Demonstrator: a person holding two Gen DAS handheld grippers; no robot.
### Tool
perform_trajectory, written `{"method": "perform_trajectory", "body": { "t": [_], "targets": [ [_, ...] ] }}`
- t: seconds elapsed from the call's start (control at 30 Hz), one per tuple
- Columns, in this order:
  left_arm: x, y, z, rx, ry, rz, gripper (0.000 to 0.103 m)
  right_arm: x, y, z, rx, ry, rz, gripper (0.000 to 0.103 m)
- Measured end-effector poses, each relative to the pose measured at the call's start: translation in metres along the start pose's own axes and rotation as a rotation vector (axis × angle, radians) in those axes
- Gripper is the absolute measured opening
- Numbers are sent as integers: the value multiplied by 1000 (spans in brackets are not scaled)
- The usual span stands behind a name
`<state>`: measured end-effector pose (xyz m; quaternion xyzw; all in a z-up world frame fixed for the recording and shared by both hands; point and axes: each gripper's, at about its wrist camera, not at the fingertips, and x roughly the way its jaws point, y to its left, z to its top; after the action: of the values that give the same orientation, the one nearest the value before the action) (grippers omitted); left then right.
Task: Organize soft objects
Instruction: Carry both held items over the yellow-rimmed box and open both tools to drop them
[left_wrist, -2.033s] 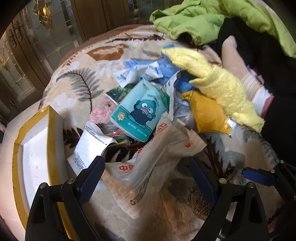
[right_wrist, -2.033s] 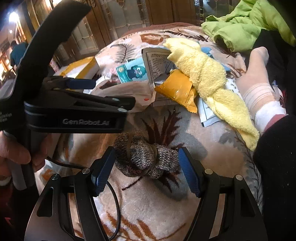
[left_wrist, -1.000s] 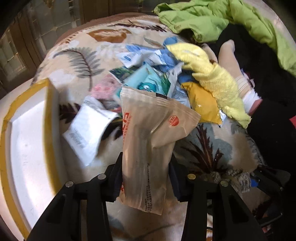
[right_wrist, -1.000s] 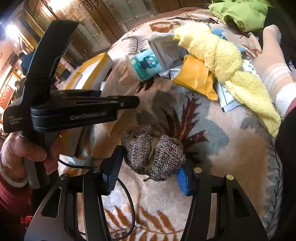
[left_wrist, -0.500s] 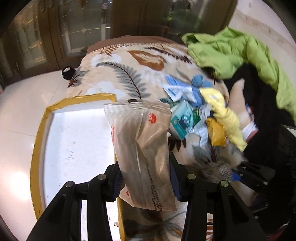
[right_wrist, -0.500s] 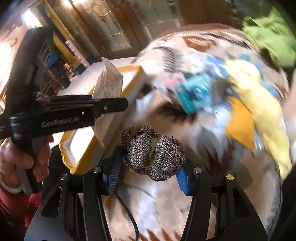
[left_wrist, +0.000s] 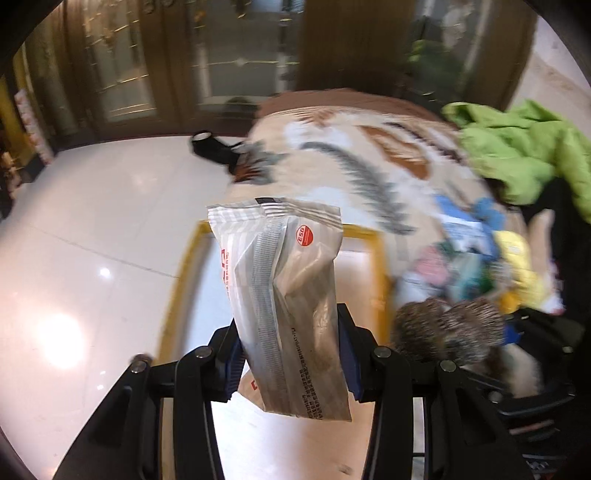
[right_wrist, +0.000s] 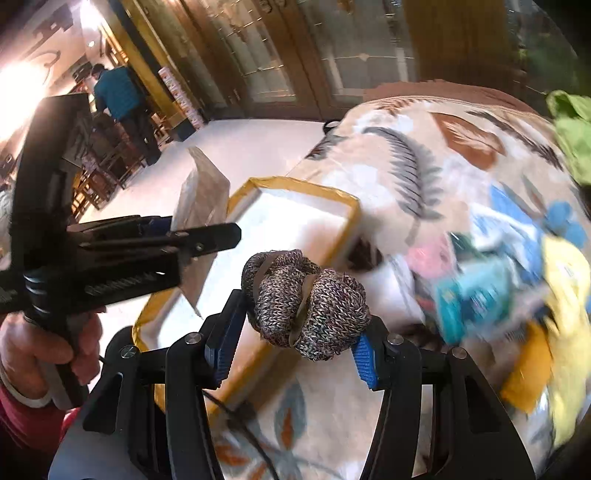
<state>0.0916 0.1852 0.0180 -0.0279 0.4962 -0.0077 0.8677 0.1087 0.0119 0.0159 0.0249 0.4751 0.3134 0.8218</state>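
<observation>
My left gripper (left_wrist: 291, 354) is shut on a beige plastic packet (left_wrist: 291, 295) with a red round mark and holds it upright over the white box with yellow tape edges (left_wrist: 382, 258). My right gripper (right_wrist: 295, 350) is shut on a grey-brown knitted sock bundle (right_wrist: 306, 302), held above the blanket beside the box (right_wrist: 347, 218). The left gripper (right_wrist: 207, 236) and its packet (right_wrist: 203, 192) show at the left of the right wrist view. The bundle (left_wrist: 447, 328) shows at the right of the left wrist view.
A leaf-patterned blanket (right_wrist: 424, 155) covers the bed. A pile of packets (right_wrist: 480, 280), a yellow towel (right_wrist: 565, 295) and an orange pouch (right_wrist: 524, 373) lie on its right. A green jacket (left_wrist: 517, 147) lies at the back right. White tiled floor (left_wrist: 92, 240) lies left.
Both grippers have swung left with their loads. The packet went from the blanket to above the white box. The sock bundle was lifted off the blanket and came near the box.
</observation>
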Motion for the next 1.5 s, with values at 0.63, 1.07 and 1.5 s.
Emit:
{"method": "perform_trajectory", "body": {
  "t": [0.63, 1.07, 1.5],
  "targets": [
    [76, 45, 13, -110, 109, 114, 62, 107, 1, 50, -103, 76, -72, 55],
    [52, 43, 7, -159, 59, 118, 77, 78, 0, 42, -108, 11, -55, 54],
    [3, -4, -3, -97, -8, 38, 77, 3, -31, 3, 12, -73, -44, 54]
  ]
}}
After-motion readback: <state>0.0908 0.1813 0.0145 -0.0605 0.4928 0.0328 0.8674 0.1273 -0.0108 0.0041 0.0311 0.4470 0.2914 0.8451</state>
